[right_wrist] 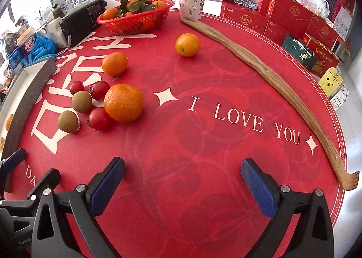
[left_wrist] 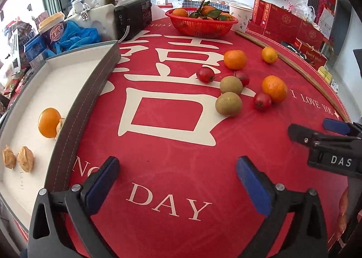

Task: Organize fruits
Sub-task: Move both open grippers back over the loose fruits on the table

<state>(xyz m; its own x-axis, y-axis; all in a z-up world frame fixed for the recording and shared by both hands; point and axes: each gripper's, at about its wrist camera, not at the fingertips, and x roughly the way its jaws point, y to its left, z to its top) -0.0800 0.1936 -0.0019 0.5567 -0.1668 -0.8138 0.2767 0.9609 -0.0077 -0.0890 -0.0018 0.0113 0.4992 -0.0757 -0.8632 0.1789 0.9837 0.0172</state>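
A round red tablecloth (right_wrist: 203,135) with white lettering covers the table in front of you, ringed by clutter: red gift boxes (right_wrist: 291,11) along the upper right of the right wrist view, a black radio (right_wrist: 81,20) and a red basket of oranges (right_wrist: 135,18) at the top. A long wooden back scratcher (right_wrist: 260,72) curves along the right rim, close to the cloth's edge. Your loose fruits (right_wrist: 101,99), oranges, small red fruits and brown-green ones, cluster in the left middle of that view, with one orange (right_wrist: 187,44) apart, higher up. In the left wrist view the white tray (left_wrist: 34,104) with a grey wall fills the left side, holding an orange (left_wrist: 48,122) and walnuts (left_wrist: 25,159). Your left gripper (left_wrist: 177,178) stands spread wide over bare cloth, nothing between its fingers; your right gripper (right_wrist: 182,181) is likewise spread and empty, with open red cloth ahead of both.
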